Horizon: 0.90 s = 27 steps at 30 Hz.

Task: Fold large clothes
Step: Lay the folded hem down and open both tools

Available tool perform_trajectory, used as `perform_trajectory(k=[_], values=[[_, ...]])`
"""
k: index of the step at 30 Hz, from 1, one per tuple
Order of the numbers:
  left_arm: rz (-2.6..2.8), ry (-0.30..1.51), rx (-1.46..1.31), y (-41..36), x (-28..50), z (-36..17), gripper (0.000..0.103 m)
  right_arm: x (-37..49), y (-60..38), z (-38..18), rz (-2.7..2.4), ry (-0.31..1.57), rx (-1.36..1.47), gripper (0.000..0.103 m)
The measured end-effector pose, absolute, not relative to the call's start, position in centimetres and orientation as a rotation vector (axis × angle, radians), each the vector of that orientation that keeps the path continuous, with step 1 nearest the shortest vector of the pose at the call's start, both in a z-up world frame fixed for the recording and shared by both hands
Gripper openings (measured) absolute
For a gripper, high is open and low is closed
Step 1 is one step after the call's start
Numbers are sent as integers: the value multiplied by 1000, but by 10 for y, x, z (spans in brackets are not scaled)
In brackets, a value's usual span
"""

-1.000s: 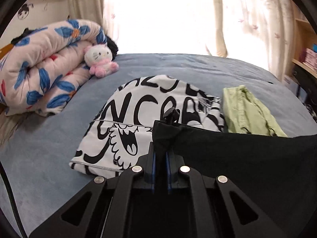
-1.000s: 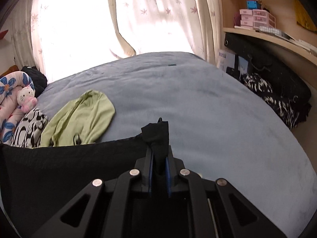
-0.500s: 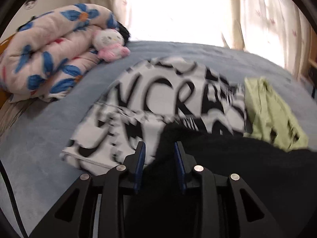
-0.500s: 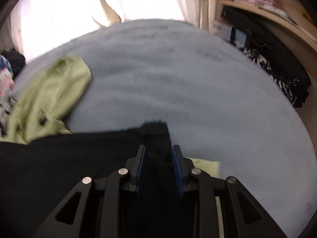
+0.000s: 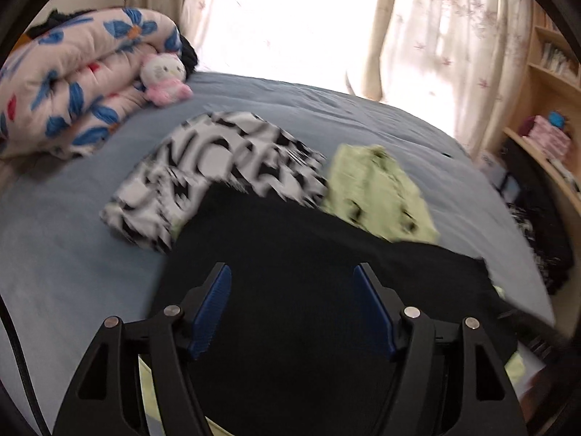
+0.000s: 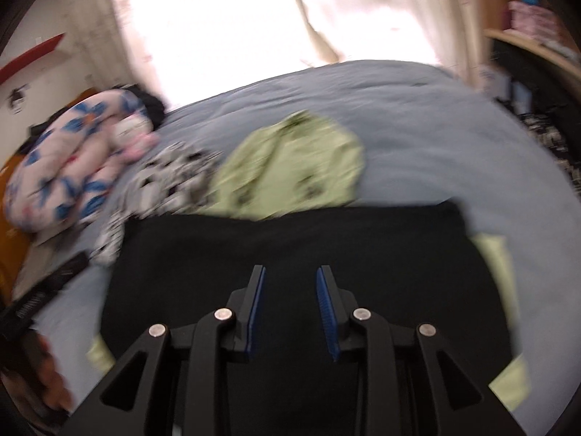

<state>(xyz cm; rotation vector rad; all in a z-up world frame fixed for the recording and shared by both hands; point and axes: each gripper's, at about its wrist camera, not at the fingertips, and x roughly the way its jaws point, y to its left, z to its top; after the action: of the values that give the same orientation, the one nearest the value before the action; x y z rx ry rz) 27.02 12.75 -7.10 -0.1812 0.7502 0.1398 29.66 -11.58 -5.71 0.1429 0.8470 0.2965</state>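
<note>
A large black garment [image 5: 308, 254] lies flat on the blue bed, seen too in the right wrist view [image 6: 290, 239]. A pale green layer [image 6: 497, 258] shows under its edges. My left gripper [image 5: 292, 279] is wide open above the black cloth and holds nothing. My right gripper [image 6: 290, 278] is open and empty above the same cloth. A folded black-and-white printed garment [image 5: 225, 163] and a folded light green garment [image 5: 377, 189] lie just beyond the black one. Both views are blurred by motion.
A rolled flowered quilt [image 5: 72, 80] and a pink plush toy [image 5: 163, 80] lie at the far left of the bed [image 5: 54, 254]. Curtains [image 5: 435, 36] hang behind. Wooden shelves [image 5: 544, 138] and dark bags [image 5: 544, 239] stand at the right.
Both grippers were shut on corners of the black garment. They have opened and let go, and the cloth now lies flat. Both cameras have pulled back and turned inward.
</note>
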Motion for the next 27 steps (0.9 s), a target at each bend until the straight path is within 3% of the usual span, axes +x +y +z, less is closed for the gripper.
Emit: perform_trajectory(k=[8, 10, 15, 16, 17, 20, 22, 27], values=[[190, 869, -190, 113, 251, -167, 68, 271, -72, -144, 338, 1016, 112, 29], [259, 911, -134, 125, 252, -186, 68, 272, -84, -155, 370, 1030, 144, 23], [311, 880, -91, 164, 236, -188, 64, 266, -150, -146, 133, 974, 72, 21], [323, 879, -80, 171, 234, -187, 64, 264, -176, -145, 118, 967, 114, 16], [348, 878, -66, 178, 230, -186, 64, 263, -193, -144, 100, 969, 142, 2], [339, 867, -115, 198, 218, -185, 58, 253, -249, -142, -156, 943, 98, 7], [322, 855, -143, 204, 215, -185, 57, 245, -280, -146, -121, 946, 231, 3], [349, 845, -95, 196, 214, -187, 57, 238, -273, -144, -148, 929, 210, 4]])
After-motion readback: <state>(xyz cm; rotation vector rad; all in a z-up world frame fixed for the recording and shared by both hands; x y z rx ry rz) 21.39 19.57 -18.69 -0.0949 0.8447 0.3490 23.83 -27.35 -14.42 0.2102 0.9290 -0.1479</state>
